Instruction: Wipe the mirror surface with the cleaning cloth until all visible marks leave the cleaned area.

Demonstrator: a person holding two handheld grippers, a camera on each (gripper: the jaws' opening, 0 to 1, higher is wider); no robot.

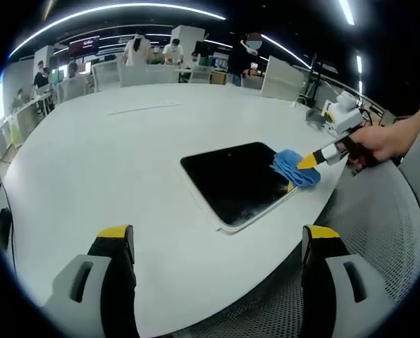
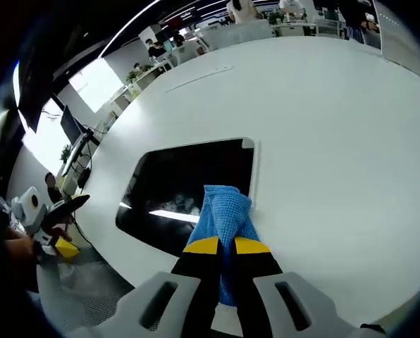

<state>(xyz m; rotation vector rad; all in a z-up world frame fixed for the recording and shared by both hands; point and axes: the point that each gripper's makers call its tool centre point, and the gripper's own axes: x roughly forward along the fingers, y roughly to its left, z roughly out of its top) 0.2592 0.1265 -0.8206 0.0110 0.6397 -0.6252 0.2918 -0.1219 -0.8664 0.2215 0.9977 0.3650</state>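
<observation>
A dark rectangular mirror (image 1: 235, 179) (image 2: 182, 186) with a white frame lies flat on the white table. A blue cleaning cloth (image 1: 296, 167) (image 2: 224, 211) rests on the mirror's edge, and my right gripper (image 2: 219, 245) is shut on it. In the left gripper view that right gripper (image 1: 310, 161) comes in from the right, held by a hand (image 1: 379, 141). My left gripper (image 1: 217, 236) hovers open above the table's near edge, short of the mirror, with nothing between its jaws. It also shows at the left edge of the right gripper view, as the other gripper (image 2: 62, 248).
The large white table (image 1: 125, 155) (image 2: 337, 141) spreads far beyond the mirror. A grey perforated surface (image 1: 379, 225) lies beside the table's edge. Several people and desks (image 1: 153, 60) stand at the back of the room.
</observation>
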